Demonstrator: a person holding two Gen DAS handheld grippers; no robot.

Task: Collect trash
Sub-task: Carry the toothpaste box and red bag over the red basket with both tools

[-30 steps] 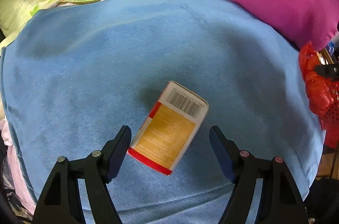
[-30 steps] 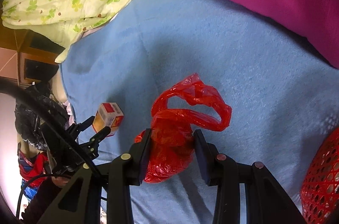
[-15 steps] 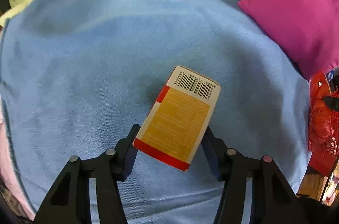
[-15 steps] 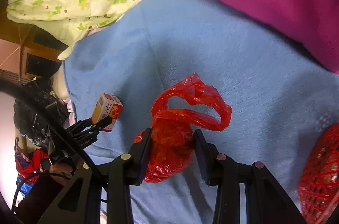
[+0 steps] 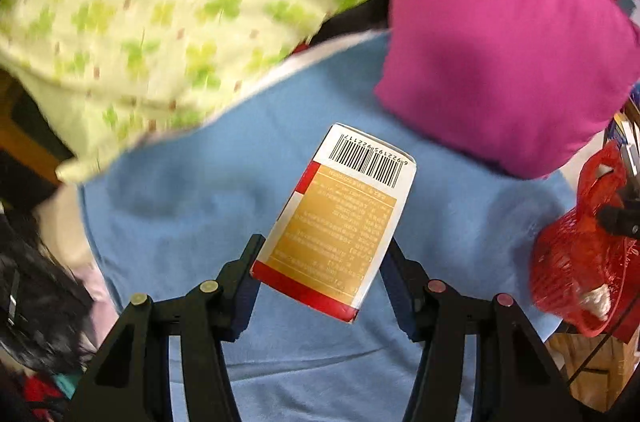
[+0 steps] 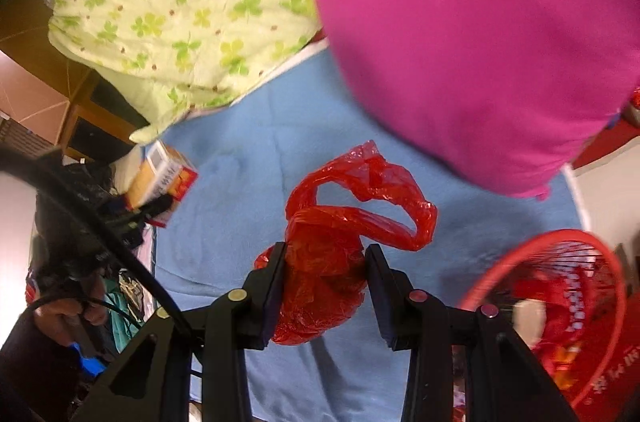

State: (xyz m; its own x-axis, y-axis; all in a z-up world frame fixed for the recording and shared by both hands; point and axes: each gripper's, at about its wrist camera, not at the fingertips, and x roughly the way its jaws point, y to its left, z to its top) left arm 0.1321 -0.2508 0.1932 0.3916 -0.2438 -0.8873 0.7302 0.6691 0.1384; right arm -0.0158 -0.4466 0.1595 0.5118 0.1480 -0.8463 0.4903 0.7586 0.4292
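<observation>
My left gripper (image 5: 322,262) is shut on a small carton (image 5: 340,218), white and red with an orange label and a barcode, and holds it above the blue blanket (image 5: 192,214). A crumpled red plastic bag (image 6: 336,254) sits pinched in my right gripper (image 6: 325,262), its looped handles sticking out forward. In the right wrist view the carton (image 6: 164,178) and the left gripper appear at the left edge. The left wrist view catches the red bag (image 5: 584,254) at its right edge.
A magenta pillow (image 5: 508,38) and a green clover-print quilt (image 5: 152,2) lie at the far side of the blanket. A red mesh basket (image 6: 560,306) holding red wrappers stands at the lower right. A person's hand (image 6: 68,314) and dark clutter sit left of the bed.
The left gripper closed on the carton and lifted it off the blanket. Both grippers have risen, so the pillow and quilt now fill more of each view. The right grip on the bag is unchanged.
</observation>
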